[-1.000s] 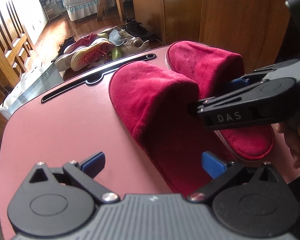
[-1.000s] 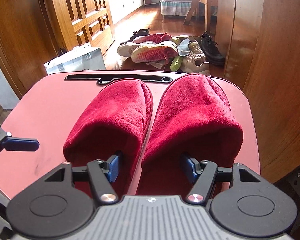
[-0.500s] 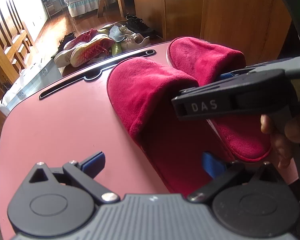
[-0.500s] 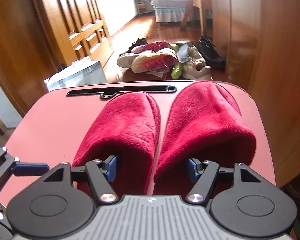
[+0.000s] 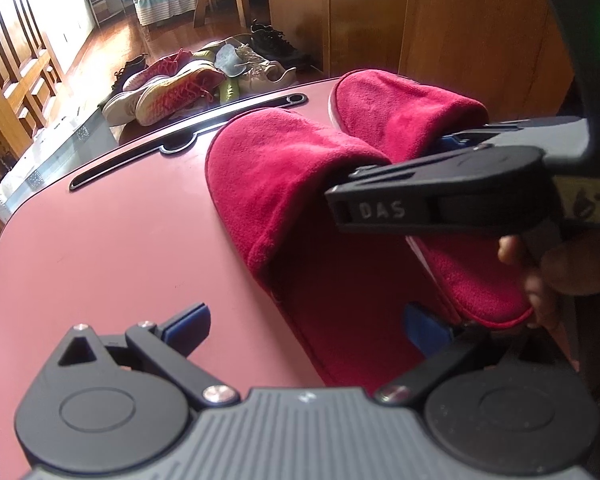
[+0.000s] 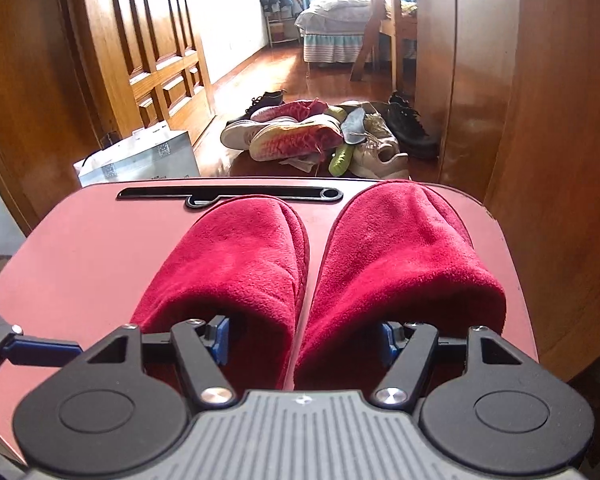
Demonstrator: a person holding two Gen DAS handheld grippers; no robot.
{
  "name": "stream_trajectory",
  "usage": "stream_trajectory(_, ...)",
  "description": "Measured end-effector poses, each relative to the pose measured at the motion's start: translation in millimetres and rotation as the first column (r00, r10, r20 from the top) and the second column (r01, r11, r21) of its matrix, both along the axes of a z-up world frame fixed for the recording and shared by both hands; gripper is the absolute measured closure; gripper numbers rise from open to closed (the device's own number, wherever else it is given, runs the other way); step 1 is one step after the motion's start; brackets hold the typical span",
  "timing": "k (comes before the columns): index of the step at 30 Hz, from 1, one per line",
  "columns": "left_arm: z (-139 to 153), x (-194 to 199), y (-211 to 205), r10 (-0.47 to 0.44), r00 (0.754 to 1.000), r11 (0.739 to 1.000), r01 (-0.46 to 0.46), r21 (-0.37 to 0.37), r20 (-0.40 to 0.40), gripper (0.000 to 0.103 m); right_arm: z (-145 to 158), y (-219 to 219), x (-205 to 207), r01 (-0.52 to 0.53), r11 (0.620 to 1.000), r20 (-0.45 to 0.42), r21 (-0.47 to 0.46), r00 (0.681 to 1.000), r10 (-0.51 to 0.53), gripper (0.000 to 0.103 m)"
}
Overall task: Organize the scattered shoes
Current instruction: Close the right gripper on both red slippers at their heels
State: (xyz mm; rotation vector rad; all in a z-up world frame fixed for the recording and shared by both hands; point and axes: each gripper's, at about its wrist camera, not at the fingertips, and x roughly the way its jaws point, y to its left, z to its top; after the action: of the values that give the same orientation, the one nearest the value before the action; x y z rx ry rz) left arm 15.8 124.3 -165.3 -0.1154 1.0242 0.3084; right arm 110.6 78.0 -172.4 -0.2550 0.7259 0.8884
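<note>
Since a second ago the right tongs [image 6: 304,338] have risen a little, so the right wrist view now takes in more of the far room, and in the left wrist view their black body [image 5: 440,196] sits higher across the slippers; the slippers themselves have not shifted. Both red slippers lie side by side on the pink counter [image 6: 100,248], toes pointing away toward the black slot [image 6: 228,193] near its far edge. One finger of the right tongs reaches into the opening of the left slipper [image 6: 236,264] and the other into the opening of the right slipper [image 6: 404,256], so the two inner walls stand between the blue pads; the jaws are held partly spread, and whether the pads press the fabric cannot be told. A hand [image 5: 556,264] grips the handle of the right tongs. The left tongs [image 5: 304,322] hover wide apart over the near edge of the counter, one pad over bare counter, the other at the heel of the nearer slipper [image 5: 284,184], holding nothing. Beyond the counter, a heap of sneakers [image 6: 300,136] lies on the wooden floor [image 6: 268,76], with a bed [image 6: 336,28] farther back.
</note>
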Motion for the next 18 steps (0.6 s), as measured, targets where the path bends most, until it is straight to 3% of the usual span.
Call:
stream_trajectory(3, -1.1, 0.3, -0.8, -0.004, 1.0, 1.0, 0.004, 0.003, -0.006, 0.0, -1.6, 5.5, -3.4, -0.031, 0.999, 0.032, -0.016, 0.999, 0.031, 0.045)
stream_trajectory(5, -1.7, 0.0, 0.2, 0.001, 1.0, 1.0, -0.001, 0.0, -0.007, 0.0, -1.8, 9.5, -5.6, -0.044, 0.998, 0.064, -0.046, 0.997, 0.046, 0.071)
stream_trajectory(8, -2.9, -0.4, 1.4, 0.008, 1.0, 1.0, -0.008, -0.002, -0.01, 0.0, 0.5, 12.0, -5.4, -0.055, 0.997, 0.062, -0.062, 0.996, 0.059, 0.085)
stream_trajectory(18, -0.4, 3.0, -4.9, -0.011, 1.0, 1.0, 0.011, -0.013, 0.015, 0.0, 11.0, 2.3, -8.7, -0.032, 0.997, 0.041, -0.069, 0.999, 0.035, 0.089)
